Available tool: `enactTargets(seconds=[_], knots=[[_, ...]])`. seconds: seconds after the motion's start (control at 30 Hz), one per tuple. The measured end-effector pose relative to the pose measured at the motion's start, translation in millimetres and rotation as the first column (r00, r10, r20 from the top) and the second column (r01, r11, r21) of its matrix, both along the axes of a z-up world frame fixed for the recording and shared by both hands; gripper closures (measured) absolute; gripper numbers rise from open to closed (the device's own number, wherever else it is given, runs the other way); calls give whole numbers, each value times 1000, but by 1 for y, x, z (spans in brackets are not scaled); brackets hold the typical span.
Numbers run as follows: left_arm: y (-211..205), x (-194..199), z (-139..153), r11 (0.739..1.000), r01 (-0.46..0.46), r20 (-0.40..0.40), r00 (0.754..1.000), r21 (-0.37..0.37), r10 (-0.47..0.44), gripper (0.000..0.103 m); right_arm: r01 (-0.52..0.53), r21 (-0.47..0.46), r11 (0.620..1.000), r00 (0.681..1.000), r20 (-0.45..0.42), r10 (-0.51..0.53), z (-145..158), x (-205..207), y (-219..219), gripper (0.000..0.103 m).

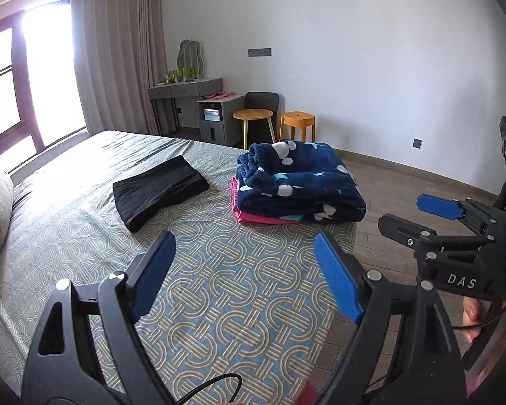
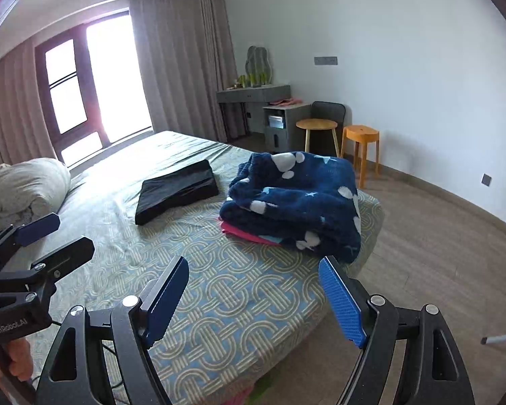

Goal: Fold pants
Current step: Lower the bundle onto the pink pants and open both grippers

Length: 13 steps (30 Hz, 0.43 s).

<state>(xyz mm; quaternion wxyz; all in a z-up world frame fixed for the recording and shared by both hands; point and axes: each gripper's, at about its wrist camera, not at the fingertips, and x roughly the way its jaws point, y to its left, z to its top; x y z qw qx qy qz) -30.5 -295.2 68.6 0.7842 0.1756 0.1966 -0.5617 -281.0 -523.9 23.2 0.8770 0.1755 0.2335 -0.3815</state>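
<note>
Bedding with a blue-and-cream ring pattern covers the bed, where folded black pants lie beside a navy starred fleece stacked on pink cloth. Left tongs and right tongs hover spread wide, empty. Curtains, a grey desk and 2 stools line the white-walled room.

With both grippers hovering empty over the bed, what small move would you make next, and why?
Probably move the right gripper forward toward the navy star-print garment, the nearest item. Both it and the left gripper are open and hold nothing. That garment lies bunched and loose on a pink one near the corner of the bed, while the black pants farther back already look neatly folded.
</note>
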Motion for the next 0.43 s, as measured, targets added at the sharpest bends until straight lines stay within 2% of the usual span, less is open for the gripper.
enactTargets(seconds=[0.2,0.43], knots=[[24,-8,5,999,14,-29,999,-38,-15,18,-4,-49,999,1000,-27,2,10,-1,30,21],[37,-16,10,998,8,-24,1000,-57,-9,18,26,-52,998,999,-24,-27,12,-9,40,21]])
